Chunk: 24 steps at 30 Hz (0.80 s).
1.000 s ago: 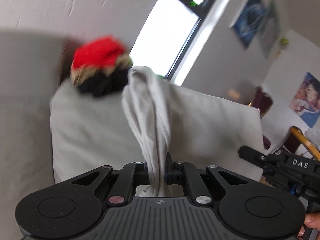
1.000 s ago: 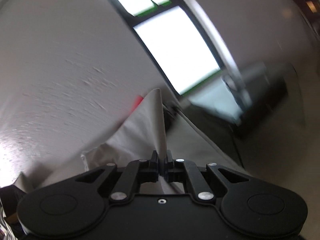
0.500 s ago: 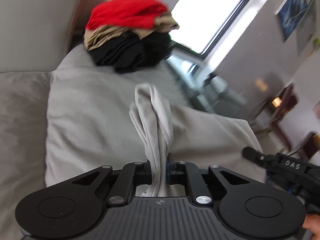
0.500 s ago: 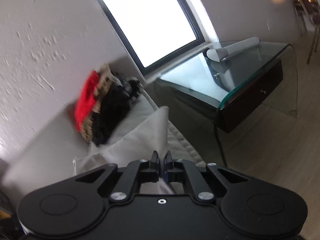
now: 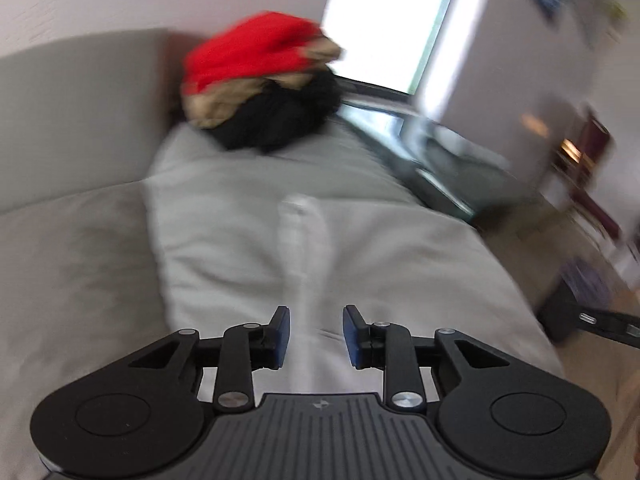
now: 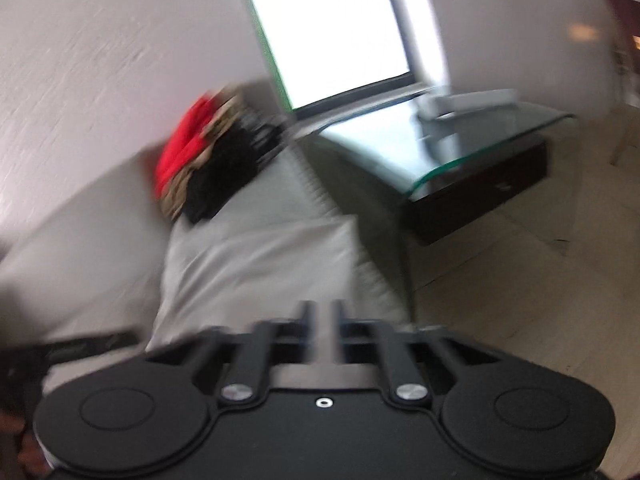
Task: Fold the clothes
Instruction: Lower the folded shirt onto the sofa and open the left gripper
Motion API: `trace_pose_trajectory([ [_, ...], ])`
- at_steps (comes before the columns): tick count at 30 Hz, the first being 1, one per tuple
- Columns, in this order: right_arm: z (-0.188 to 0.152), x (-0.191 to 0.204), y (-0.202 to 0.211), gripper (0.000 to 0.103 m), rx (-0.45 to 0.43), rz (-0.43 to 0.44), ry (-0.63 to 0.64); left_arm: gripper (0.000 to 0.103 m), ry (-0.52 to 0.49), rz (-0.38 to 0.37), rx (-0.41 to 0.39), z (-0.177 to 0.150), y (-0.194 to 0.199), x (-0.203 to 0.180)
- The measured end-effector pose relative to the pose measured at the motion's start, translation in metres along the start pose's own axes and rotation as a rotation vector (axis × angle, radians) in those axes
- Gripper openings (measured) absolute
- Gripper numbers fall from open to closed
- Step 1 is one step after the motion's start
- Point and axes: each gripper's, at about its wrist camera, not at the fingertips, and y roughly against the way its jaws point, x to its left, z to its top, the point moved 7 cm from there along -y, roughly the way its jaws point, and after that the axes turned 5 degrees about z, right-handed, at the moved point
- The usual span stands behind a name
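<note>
A light grey garment lies spread on the sofa seat, with a raised fold running toward my left gripper. Its jaws are opening. The fold stands loose between the blue pads, which no longer press on it. In the right wrist view the same garment stretches ahead of my right gripper. That gripper is shut on the near edge of the cloth, though the picture is blurred. A pile of red, tan and black clothes sits at the far end of the seat.
The grey sofa has its backrest on the left. A glass-topped table stands to the right of the seat, below a bright window. The other gripper's black body shows at the right edge. Pale floor lies on the right.
Both grippers came down toward the seat and the hanging garment now lies spread on it. The left jaws have parted from the fold they pinched. The right jaws stay closed.
</note>
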Motion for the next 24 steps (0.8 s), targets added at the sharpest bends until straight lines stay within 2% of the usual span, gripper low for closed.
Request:
trace_pose_trajectory([
  [2, -0.011, 0.01, -0.006, 0.003, 0.067, 0.006, 0.057, 0.033, -0.043, 0.021, 0.065, -0.014, -0.006, -0.013],
  [5, -0.033, 0.009, -0.006, 0.003, 0.147, -0.079, 0.109, 0.033, -0.076, 0.09, 0.17, -0.037, -0.015, -0.021],
  [10, -0.074, 0.004, 0.04, 0.004, 0.203, -0.154, 0.139, 0.036, -0.17, 0.194, 0.238, -0.066, 0.018, -0.022],
  [11, -0.08, 0.004, 0.046, 0.006, 0.239, -0.167, 0.139, 0.037, -0.181, 0.206, 0.248, -0.071, 0.026, -0.024],
  [14, -0.086, 0.006, 0.068, 0.007, 0.283, -0.16, 0.061, 0.049, -0.151, 0.203, 0.266, -0.074, 0.054, -0.028],
  [15, -0.084, 0.01, 0.075, 0.008, 0.274, -0.152, 0.051, 0.057, -0.133, 0.194, 0.266, -0.074, 0.064, -0.03],
  [16, -0.081, 0.015, 0.083, 0.015, 0.265, -0.144, 0.041, 0.067, -0.118, 0.184, 0.261, -0.074, 0.075, -0.032],
  [17, -0.076, 0.022, 0.089, 0.026, 0.253, -0.136, 0.048, 0.071, -0.106, 0.174, 0.251, -0.073, 0.086, -0.034],
  [18, -0.072, 0.029, 0.096, 0.032, 0.242, -0.129, 0.056, 0.074, -0.097, 0.166, 0.233, -0.071, 0.097, -0.036],
  [20, -0.063, 0.047, 0.11, 0.052, 0.223, -0.109, 0.078, 0.078, -0.084, 0.155, 0.196, -0.067, 0.118, -0.04],
  [22, -0.056, 0.061, 0.123, 0.067, 0.207, -0.096, 0.094, 0.087, -0.077, 0.157, 0.165, -0.063, 0.136, -0.043],
  [24, -0.048, 0.076, 0.136, 0.072, 0.192, -0.091, 0.111, 0.09, -0.072, 0.164, 0.138, -0.059, 0.154, -0.045],
])
